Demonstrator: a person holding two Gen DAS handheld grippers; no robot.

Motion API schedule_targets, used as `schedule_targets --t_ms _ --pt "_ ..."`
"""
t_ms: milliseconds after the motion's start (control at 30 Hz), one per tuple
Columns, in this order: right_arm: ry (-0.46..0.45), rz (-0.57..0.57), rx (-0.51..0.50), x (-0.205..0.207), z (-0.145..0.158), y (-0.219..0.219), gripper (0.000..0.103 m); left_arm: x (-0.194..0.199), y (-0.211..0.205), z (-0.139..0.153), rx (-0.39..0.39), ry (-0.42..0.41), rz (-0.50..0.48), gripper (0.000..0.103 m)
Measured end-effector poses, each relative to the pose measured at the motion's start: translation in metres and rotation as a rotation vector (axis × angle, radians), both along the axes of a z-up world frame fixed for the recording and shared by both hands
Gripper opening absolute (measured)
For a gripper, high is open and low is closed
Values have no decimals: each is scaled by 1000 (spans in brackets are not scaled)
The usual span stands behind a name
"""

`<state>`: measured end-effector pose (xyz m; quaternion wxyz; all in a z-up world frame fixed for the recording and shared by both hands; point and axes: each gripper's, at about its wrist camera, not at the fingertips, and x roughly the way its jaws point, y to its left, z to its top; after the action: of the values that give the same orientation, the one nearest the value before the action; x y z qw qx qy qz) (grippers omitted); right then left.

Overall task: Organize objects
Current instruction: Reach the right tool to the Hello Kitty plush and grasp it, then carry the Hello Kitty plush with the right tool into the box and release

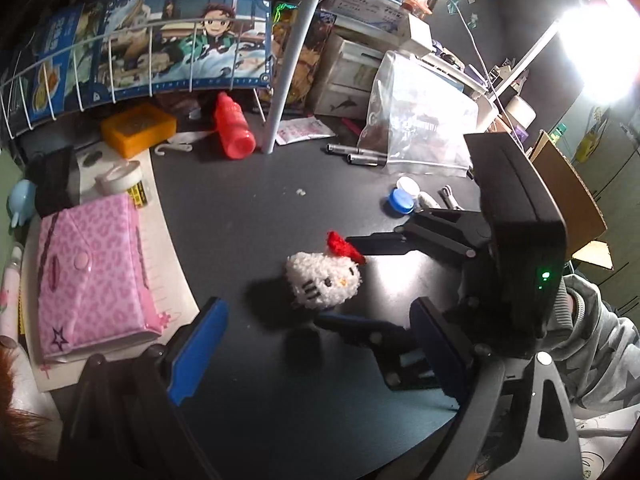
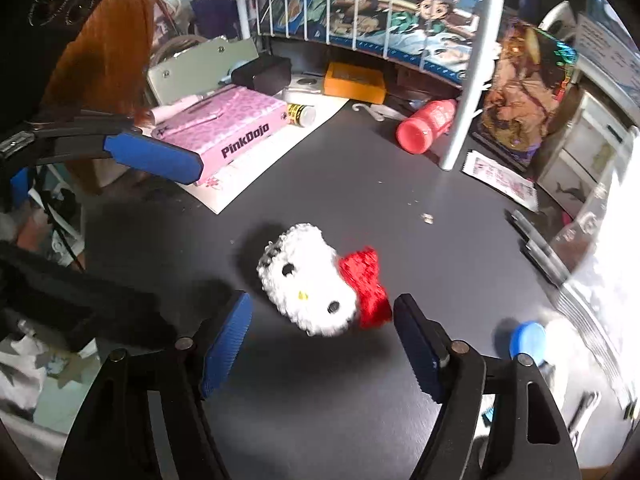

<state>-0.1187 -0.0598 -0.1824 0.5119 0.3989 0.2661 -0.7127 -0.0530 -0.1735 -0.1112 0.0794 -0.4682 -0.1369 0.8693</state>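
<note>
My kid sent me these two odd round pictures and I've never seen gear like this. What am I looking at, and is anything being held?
A person holds a pair of hand-held tongs in each hand; a wide-angle camera on each looks forward along its two fingers. One picture comes from the left tongs, the other from the right tongs.

Both face a dark desk. On it lie a fluffy white cat toy with a red bow, a pink pouch, a red bottle on its side, an orange box, pens and a clear bag.

Nothing is held. Both tongs are open, and the right ones sit just short of the toy.
</note>
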Motion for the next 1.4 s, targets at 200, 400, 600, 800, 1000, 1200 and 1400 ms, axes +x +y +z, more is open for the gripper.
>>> schedule_targets --t_ms 200,400,600,800,1000,1200,1400 --pt "37 12 12 2 -1 -7 43 -6 -2 -4 13 -7 2 91" --pt "67 31 1 8 4 0 38 -11 2 -5 43 -5 -4 91" --pt "107 58 -27 22 21 20 38 -18 25 -6 103 7 -80 81" --pt "171 46 -62 34 43 46 38 -19 52 13 133 42 -139 57" --pt "242 7 -90 42 76 75 38 -19 78 49 96 103 -192 47" --pt "299 -76 -104 46 118 104 37 -21 112 93 56 183 -257 47" --pt "336 -162 -123 38 157 142 37 -35 157 133 28 237 -332 47"
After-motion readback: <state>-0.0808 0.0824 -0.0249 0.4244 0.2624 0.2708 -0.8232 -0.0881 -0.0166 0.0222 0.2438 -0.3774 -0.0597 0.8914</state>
